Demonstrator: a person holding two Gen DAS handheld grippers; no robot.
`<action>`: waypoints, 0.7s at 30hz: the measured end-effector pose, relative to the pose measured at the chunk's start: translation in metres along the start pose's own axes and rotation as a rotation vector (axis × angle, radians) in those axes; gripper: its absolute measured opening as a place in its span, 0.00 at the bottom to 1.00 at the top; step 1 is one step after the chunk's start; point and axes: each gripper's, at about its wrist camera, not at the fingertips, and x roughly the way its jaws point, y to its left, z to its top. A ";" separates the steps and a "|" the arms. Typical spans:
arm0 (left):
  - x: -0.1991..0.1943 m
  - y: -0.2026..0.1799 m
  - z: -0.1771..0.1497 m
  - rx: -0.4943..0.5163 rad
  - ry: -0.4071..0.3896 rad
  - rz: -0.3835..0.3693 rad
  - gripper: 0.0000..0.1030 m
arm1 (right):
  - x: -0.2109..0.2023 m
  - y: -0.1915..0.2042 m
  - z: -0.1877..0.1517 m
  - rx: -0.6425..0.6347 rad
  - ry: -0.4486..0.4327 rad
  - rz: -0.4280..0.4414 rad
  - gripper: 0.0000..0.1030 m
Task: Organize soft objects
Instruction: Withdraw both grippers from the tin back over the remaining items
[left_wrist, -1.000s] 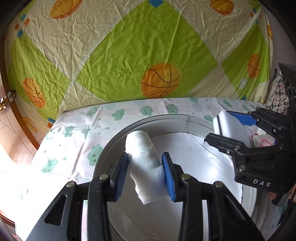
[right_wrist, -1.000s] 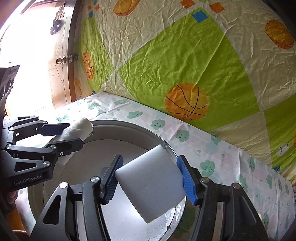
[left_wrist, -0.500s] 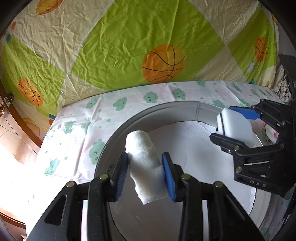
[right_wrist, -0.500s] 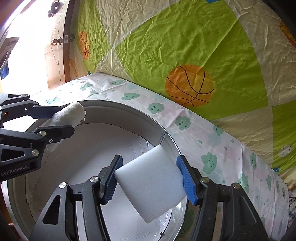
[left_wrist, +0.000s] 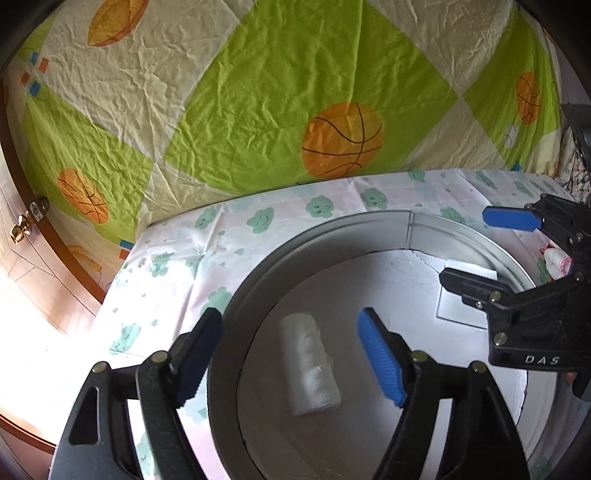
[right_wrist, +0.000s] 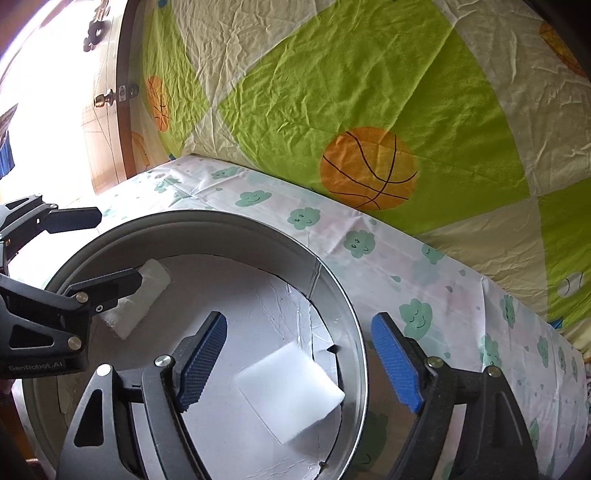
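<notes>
A round metal bin (left_wrist: 332, 225) with a white floor stands on a cloud-print cloth. A rolled white cloth (left_wrist: 310, 369) lies on the bin floor, below and between the spread blue pads of my left gripper (left_wrist: 288, 314). Its jaws are opening and touch nothing. A white sponge block (right_wrist: 291, 391) lies on the floor by the bin's right wall (right_wrist: 354, 332), under my right gripper (right_wrist: 299, 317), whose jaws are also opening and clear of it. In the right wrist view the left gripper (right_wrist: 92, 251) hangs over the rolled cloth (right_wrist: 140, 302). The right gripper (left_wrist: 491, 251) partly hides the sponge (left_wrist: 458, 306).
The cloud-print tablecloth (right_wrist: 424, 295) runs around the bin. A green and cream sheet with basketballs (left_wrist: 343, 140) hangs behind. A wooden door with a brass knob (left_wrist: 20, 230) is at the left. A small pink-and-white item (left_wrist: 557, 260) lies right of the bin.
Both grippers have let go: the rolled cloth dropped from the left jaws and the sponge from the right jaws onto the bin floor. Both pairs of jaws now stand much wider.
</notes>
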 end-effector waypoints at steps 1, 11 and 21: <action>-0.003 0.002 -0.001 -0.012 -0.012 -0.003 0.75 | -0.002 -0.001 -0.001 0.007 -0.007 -0.002 0.80; -0.063 -0.018 -0.032 -0.084 -0.213 -0.038 0.83 | -0.056 -0.015 -0.019 0.068 -0.106 0.015 0.80; -0.110 -0.090 -0.079 -0.086 -0.348 -0.188 0.87 | -0.157 -0.070 -0.112 0.195 -0.201 -0.076 0.81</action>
